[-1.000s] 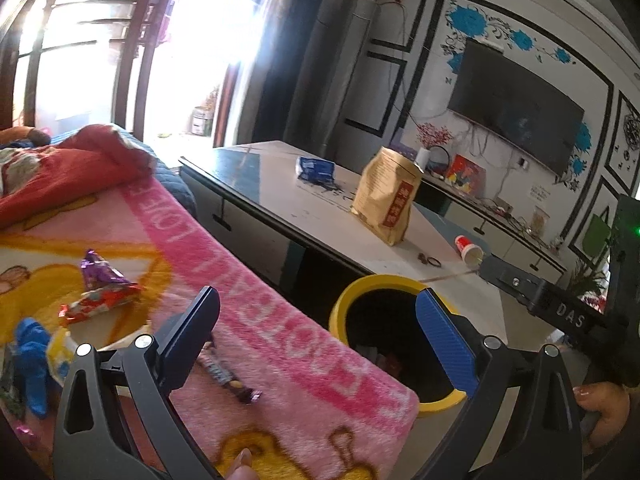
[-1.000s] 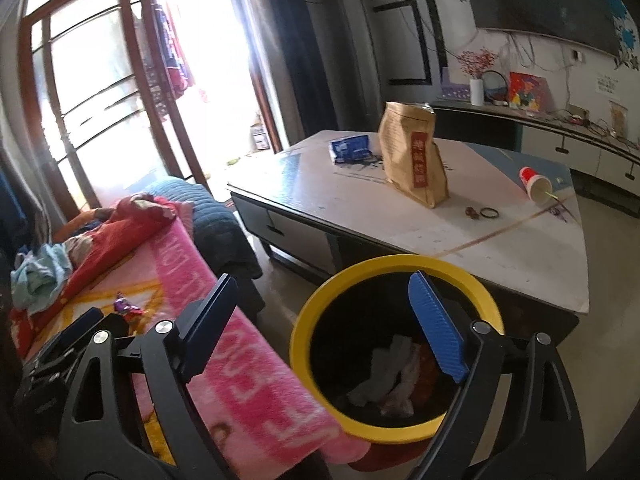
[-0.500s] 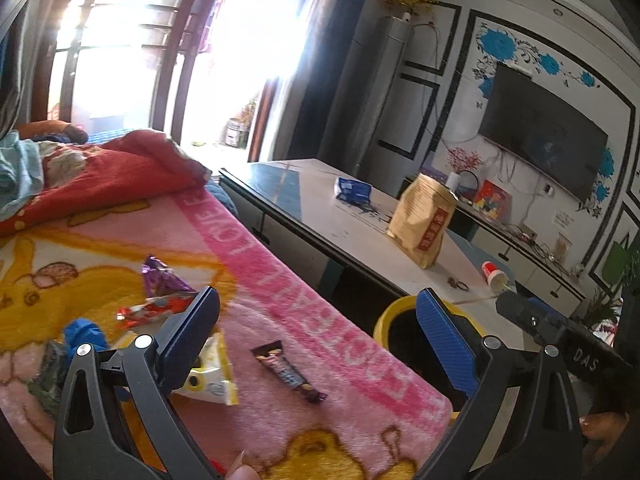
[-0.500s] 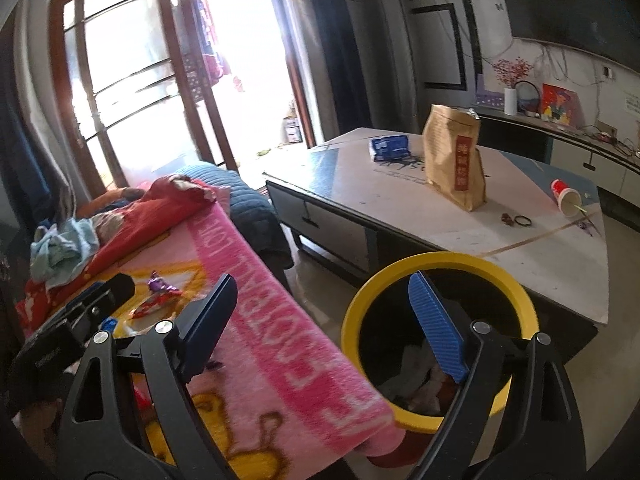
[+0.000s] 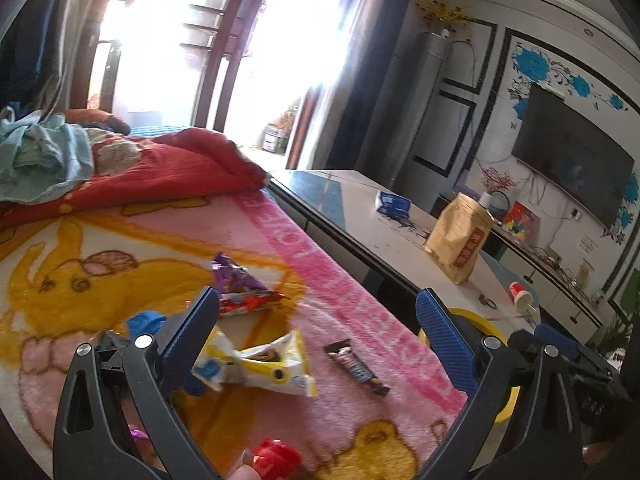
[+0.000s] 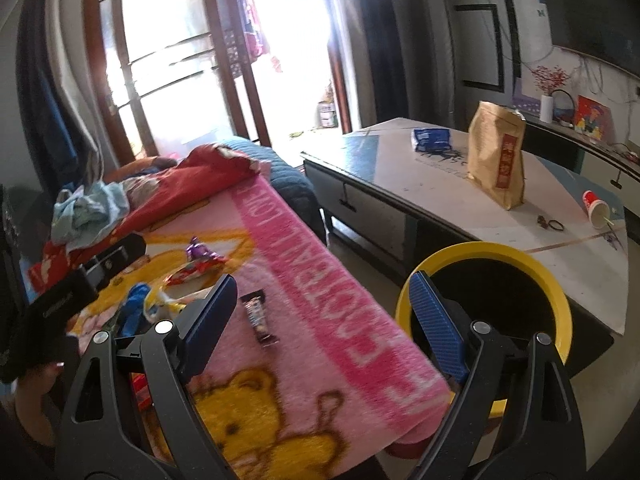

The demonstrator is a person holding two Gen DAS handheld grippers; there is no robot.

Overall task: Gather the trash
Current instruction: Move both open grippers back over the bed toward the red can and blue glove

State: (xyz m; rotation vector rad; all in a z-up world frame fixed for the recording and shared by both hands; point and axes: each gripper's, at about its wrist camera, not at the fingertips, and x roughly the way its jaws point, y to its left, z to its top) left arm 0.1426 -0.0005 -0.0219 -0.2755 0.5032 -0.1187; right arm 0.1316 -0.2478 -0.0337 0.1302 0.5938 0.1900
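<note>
My left claw is wide open and holds nothing. My right claw is wide open too, and empty. Both hang over the pink blanket.

The trash lies on the blanket, near its pink edge. There is a dark candy bar wrapper, a yellow and white wrapper, a red wrapper with a purple wrapper touching it, and a crumpled blue wrapper. I think they are all very light and crinkly. They could slip or flutter away. The blanket is soft and fuzzy, so I should pinch a wrapper by a raised edge or twisted end, not grab the blanket too.

The yellow bin stands on the floor just beside the blanket's edge, in front of the low table. On the table stand a brown paper bag, a blue packet and a tipped red cup. Nothing stands between the wrappers and the bin.
</note>
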